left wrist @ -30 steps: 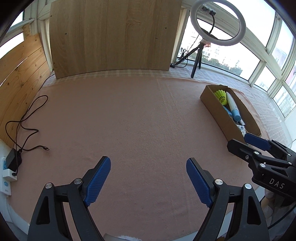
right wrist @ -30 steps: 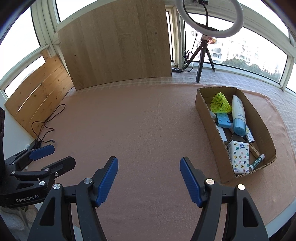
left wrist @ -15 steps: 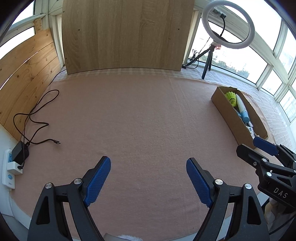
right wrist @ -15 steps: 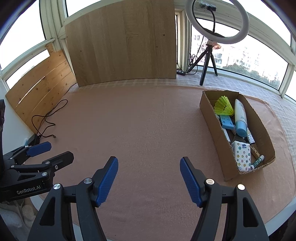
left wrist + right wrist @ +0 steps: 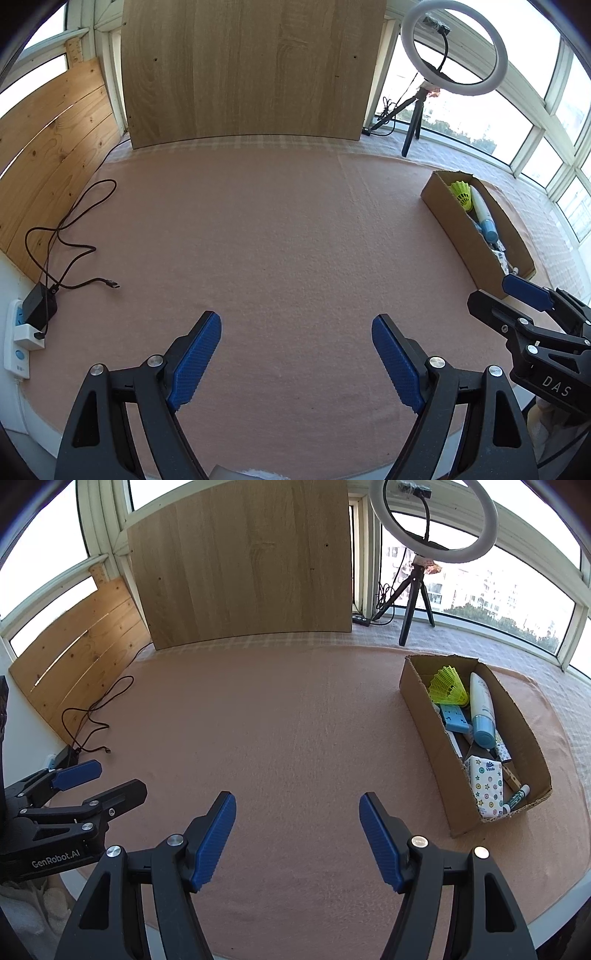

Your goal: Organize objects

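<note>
A brown cardboard box (image 5: 421,701) (image 5: 443,206) lies on the pink cloth at the right. Inside it are a yellow shuttlecock (image 5: 447,686), a white-and-blue tube (image 5: 481,709), a blue block (image 5: 455,718), a patterned tissue pack (image 5: 487,786) and a green-tipped marker (image 5: 516,797). My left gripper (image 5: 296,339) hovers open over bare cloth near the front edge, nothing between its blue pads. My right gripper (image 5: 297,818) is likewise open and empty, left of the box. Each gripper shows at the side of the other's view.
A wooden board (image 5: 240,565) leans at the back and a plank wall (image 5: 48,147) stands at left. A ring light on a tripod (image 5: 430,524) stands at back right. A black cable (image 5: 70,236) runs to a charger and socket (image 5: 33,314) at the left edge.
Both views have shifted slightly: the box now sits smaller and farther off, and more of the left edge with the socket shows. Both grippers stay open the same.
</note>
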Available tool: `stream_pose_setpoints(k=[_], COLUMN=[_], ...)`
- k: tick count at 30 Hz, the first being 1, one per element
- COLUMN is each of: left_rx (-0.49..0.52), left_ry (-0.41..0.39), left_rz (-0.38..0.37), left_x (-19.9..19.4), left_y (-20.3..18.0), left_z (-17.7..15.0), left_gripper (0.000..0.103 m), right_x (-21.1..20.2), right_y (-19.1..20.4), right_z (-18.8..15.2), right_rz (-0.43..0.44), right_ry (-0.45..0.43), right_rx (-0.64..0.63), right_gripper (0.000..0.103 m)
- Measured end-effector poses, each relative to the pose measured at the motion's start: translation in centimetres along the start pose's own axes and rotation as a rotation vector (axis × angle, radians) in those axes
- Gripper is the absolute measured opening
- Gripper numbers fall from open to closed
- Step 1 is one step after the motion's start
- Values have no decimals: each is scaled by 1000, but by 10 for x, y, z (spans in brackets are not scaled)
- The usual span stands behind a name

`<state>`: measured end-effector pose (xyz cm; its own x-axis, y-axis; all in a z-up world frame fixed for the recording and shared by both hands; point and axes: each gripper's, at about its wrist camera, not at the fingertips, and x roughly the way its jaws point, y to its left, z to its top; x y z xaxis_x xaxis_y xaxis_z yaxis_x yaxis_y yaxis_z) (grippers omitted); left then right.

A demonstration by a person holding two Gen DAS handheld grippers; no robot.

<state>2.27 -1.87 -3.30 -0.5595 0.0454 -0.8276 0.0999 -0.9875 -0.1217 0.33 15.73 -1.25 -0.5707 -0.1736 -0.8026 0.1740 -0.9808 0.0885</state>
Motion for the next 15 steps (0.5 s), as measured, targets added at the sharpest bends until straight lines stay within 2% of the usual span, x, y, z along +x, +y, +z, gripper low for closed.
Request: stream_pose_setpoints(k=[15], left_rx=[6], left_ry=[5], left_rz=[5], left_x=[5], left_y=[-5], left_z=[2], left_gripper=[86], right_x=[2], right_y=[-3], right_z=[1], right_rz=[2], right_ry=[3], right_rx=[7], right_gripper=[66])
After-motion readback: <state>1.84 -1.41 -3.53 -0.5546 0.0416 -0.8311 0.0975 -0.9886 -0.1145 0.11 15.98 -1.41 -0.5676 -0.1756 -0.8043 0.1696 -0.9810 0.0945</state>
